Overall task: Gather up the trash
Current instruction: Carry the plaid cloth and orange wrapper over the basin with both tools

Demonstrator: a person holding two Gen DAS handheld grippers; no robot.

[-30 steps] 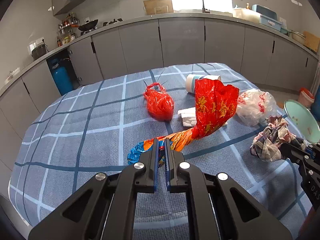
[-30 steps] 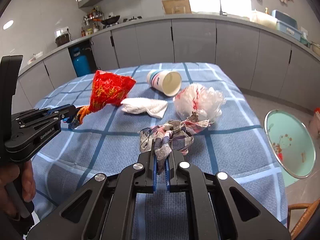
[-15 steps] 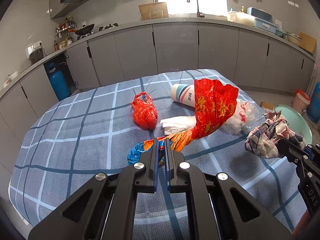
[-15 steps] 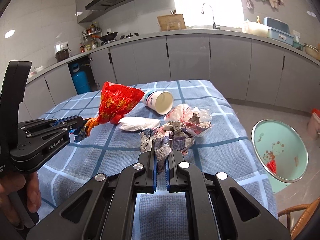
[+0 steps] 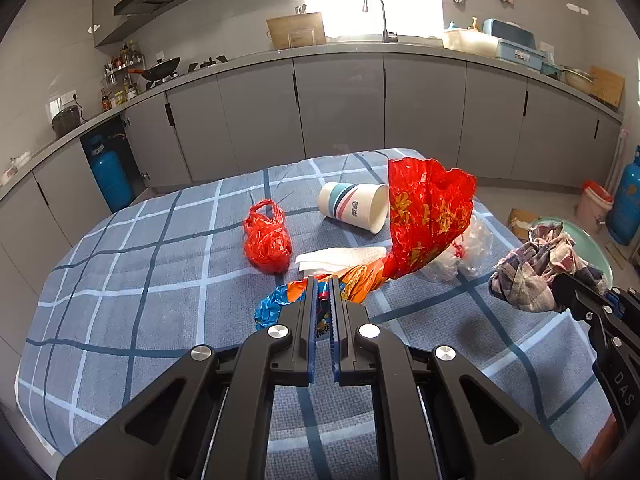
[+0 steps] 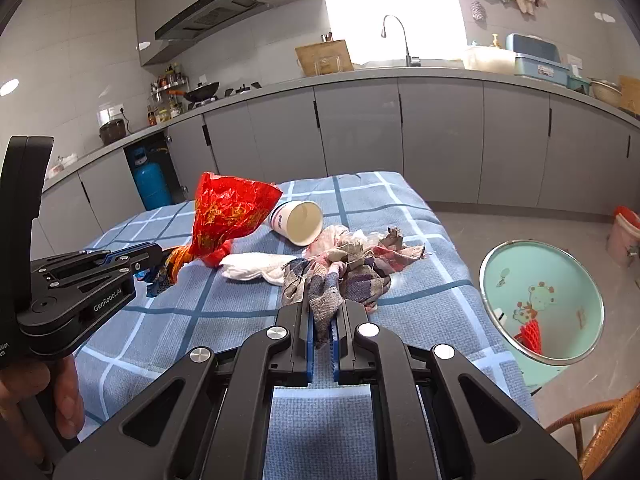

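My left gripper (image 5: 323,292) is clamped on the twisted end of a crinkled red foil wrapper with gold print and a blue-and-orange tail (image 5: 428,220), and the wrapper's broad red part stands up above the table to the right of my fingers. My right gripper (image 6: 323,322) is pinched tight on a bundle of frayed plaid cloth scraps (image 6: 344,272), which hangs in front of its blue pads, clear of the blue checked tablecloth (image 5: 132,280) as far as I can tell. From my left camera I see the right gripper coming in at the right edge with the cloth bundle bunched at its tip. On the table lie a small knotted red plastic bag (image 5: 267,240), a white paper cup with teal and pink stripes tipped on its side (image 5: 354,206), a crumpled white paper napkin (image 5: 340,258) just in front of the cup, and a clear crumpled plastic bag with red marks (image 5: 468,250) partly behind the foil wrapper. Off the table's right side, lower down, sits a round mint-green basin with a cartoon giraffe print (image 6: 544,300), with a small red scrap (image 6: 530,334) lying inside it. My hand (image 6: 44,396) shows at the lower left of the right camera, wrapped around the left gripper's handle.
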